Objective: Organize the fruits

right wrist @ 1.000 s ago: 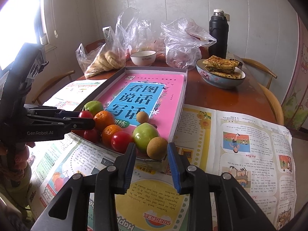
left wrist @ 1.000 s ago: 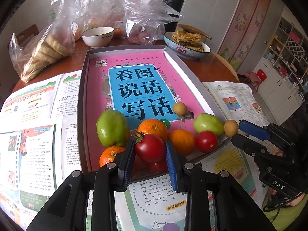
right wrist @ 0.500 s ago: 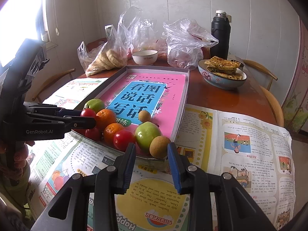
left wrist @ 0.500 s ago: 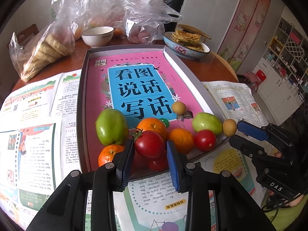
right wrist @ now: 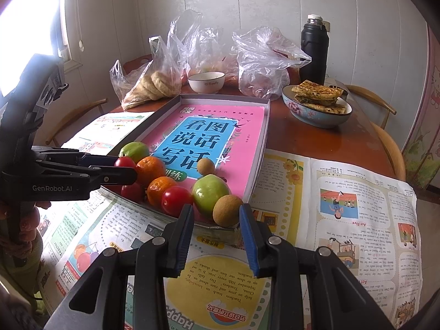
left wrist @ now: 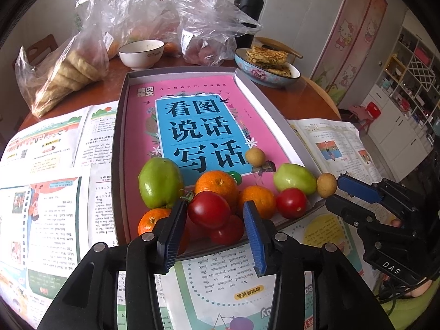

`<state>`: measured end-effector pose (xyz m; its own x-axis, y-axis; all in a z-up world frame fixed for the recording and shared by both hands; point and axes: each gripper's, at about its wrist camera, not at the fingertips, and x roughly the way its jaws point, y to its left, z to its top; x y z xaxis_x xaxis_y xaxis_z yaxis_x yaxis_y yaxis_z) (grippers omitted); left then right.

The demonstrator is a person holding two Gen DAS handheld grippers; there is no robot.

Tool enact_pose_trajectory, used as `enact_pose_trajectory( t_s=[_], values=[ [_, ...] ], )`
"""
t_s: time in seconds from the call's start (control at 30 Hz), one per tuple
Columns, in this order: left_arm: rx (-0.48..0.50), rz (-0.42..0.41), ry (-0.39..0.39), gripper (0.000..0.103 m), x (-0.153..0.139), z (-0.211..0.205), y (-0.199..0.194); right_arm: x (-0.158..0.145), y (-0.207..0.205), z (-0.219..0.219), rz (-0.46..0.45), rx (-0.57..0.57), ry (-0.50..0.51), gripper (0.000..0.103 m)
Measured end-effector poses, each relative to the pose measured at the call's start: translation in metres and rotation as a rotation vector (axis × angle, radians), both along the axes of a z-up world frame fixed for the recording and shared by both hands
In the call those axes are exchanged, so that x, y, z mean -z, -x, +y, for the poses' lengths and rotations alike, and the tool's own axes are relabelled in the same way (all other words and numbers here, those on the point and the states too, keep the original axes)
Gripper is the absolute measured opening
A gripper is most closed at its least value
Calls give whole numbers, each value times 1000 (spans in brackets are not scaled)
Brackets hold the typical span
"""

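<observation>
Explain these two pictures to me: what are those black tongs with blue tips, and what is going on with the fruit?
No robot arm here: a person holds a two-fingered tool in each hand, each with a camera looking along its fingers. One picture comes from the left hand-held gripper, the other from the right hand-held gripper; each also shows the other tool from the side. On the table, over printed sheets, lies a shallow grey tray lined with a pink book cover. Green fruits, oranges, tomatoes and small brown fruits crowd its near end. The left jaws are opening around a red tomato, which rests on the pile. The right jaws stand apart just short of a small brown fruit, holding nothing.
</observation>
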<state>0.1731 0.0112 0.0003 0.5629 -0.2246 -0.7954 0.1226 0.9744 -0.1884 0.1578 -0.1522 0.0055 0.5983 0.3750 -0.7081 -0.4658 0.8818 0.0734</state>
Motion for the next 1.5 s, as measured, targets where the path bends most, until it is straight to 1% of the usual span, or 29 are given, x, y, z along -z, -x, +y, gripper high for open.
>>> enact_pose_trajectory(
  t_s=[0.07,0.13,0.17,0.23,0.47,0.6,0.9,1.07,1.33,1.4,1.47,1.5],
  values=[
    [-2,-5,-1,49,-1,0,0,0,0,0,-3,0,0,34],
    [-4,-7,-4,50,-2,1,1,0,0,-1,-6,3,0,34],
    [-6,-8,-5,50,-2,1,1,-1,0,-1,-7,4,0,34],
    [-8,-8,-5,50,-2,1,1,-1,0,-2,-7,7,0,38],
    [-10,-13,-4,51,-2,2,2,-1,0,-2,-9,6,1,40],
    [-9,-18,-6,51,-2,2,4,0,-1,-2,-9,6,2,43],
    [-14,-25,-4,52,-3,1,3,-1,0,-2,-12,5,2,44],
    [-24,-29,-4,55,-5,4,0,-2,1,-2,-15,6,1,44],
    [-41,-49,-13,56,-11,8,4,-4,3,-1,-18,9,0,45],
    [-41,-57,-17,58,-14,8,9,-6,4,-1,-24,10,-3,45],
    [-45,-69,-23,67,-17,8,14,-9,6,0,-34,11,-8,45],
    [-47,-74,-31,68,-19,7,16,-10,7,0,-38,8,-10,46]
  ],
)
